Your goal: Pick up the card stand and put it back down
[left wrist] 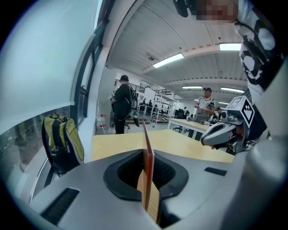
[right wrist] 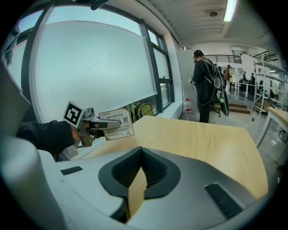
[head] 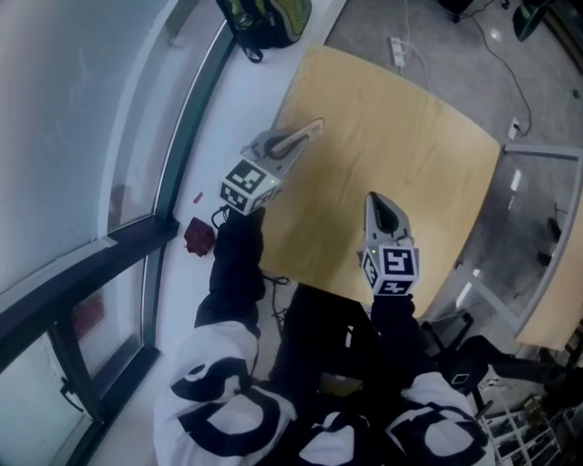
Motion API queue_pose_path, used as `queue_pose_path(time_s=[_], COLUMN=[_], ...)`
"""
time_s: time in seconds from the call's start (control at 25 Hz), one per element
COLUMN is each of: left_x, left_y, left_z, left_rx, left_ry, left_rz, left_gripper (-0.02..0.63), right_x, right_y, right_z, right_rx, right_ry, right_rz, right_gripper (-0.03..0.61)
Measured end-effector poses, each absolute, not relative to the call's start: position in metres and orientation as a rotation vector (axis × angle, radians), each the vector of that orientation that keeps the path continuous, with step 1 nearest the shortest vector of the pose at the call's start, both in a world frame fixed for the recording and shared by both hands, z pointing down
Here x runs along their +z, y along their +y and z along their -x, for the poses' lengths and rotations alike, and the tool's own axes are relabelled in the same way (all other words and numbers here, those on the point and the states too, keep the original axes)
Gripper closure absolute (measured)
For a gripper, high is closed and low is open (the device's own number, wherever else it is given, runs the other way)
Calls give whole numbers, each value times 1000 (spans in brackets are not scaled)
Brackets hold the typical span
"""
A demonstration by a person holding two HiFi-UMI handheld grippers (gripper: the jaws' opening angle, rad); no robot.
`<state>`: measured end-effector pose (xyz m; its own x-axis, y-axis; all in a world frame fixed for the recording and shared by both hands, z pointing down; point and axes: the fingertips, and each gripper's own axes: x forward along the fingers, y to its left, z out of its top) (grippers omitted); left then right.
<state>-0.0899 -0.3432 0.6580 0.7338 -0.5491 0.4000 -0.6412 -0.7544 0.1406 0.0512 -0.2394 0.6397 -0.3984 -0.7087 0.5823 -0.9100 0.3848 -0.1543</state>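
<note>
The card stand is a pale printed card, held up above the left edge of the wooden table. My left gripper is shut on it. In the left gripper view the card stands edge-on, pinched between the jaws. In the head view the left gripper points right over the table's left side. My right gripper hovers over the table's near edge, jaws shut with nothing between them.
A green and black backpack stands on the floor beyond the table's far left corner. A small red object lies on the floor by the window. A power strip and cables lie behind the table. People stand far off.
</note>
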Motion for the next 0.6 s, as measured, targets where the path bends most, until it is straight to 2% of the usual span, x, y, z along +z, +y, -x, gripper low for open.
queue_pose_path(time_s=[0.6], left_x=[660], left_y=[-345], left_z=[40], left_rx=[482], left_ry=[-459], left_rz=[-2842], left_gripper=[591], right_x=[640], right_y=[-246], right_z=[-53], right_rx=[684], right_ry=[-2210], right_rz=[-1461], right_gripper=[561])
